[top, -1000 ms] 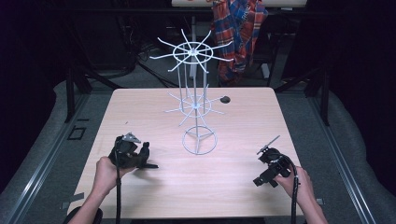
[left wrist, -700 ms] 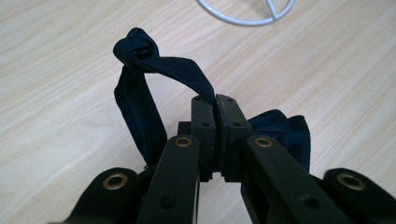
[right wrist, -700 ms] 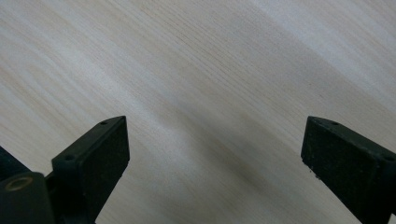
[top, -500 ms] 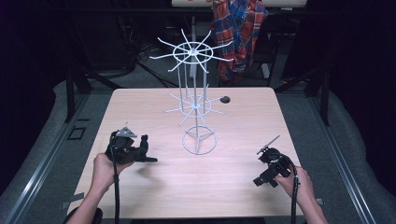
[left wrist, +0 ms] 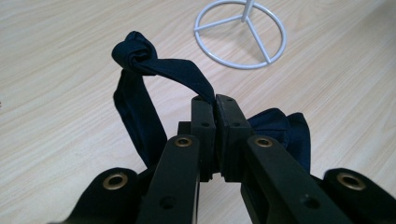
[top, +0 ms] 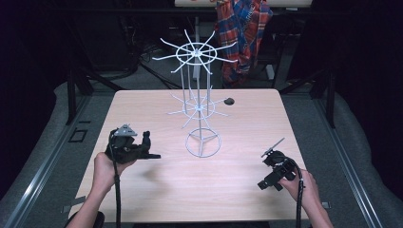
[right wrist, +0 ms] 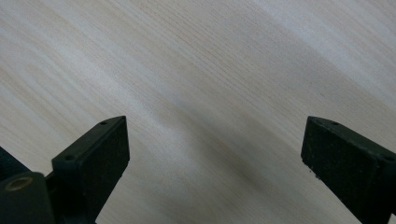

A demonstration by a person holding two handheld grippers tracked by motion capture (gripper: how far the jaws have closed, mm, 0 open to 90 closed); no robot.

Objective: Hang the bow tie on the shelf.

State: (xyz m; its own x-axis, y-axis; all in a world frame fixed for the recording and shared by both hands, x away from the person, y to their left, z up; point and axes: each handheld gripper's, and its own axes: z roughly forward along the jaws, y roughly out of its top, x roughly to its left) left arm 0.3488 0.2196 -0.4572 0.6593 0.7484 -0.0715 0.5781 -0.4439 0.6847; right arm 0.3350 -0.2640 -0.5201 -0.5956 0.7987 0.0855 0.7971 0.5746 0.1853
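A pale wooden bench (top: 199, 190) carries a white wire rack (top: 199, 109). The left hand-held gripper (left wrist: 215, 103) pinches a dark blue cloth strip (left wrist: 154, 70). The right hand-held gripper (right wrist: 215, 149) gapes empty.

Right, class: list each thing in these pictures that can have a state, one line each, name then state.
Left gripper: shut on the dark blue fabric strip.
Dark blue fabric strip: knotted, clamped, lifted off the table.
Right gripper: open, nothing between its jaws.
White wire rack: upright, arms bare.
Small dark object: lying on the wooden table behind the rack.
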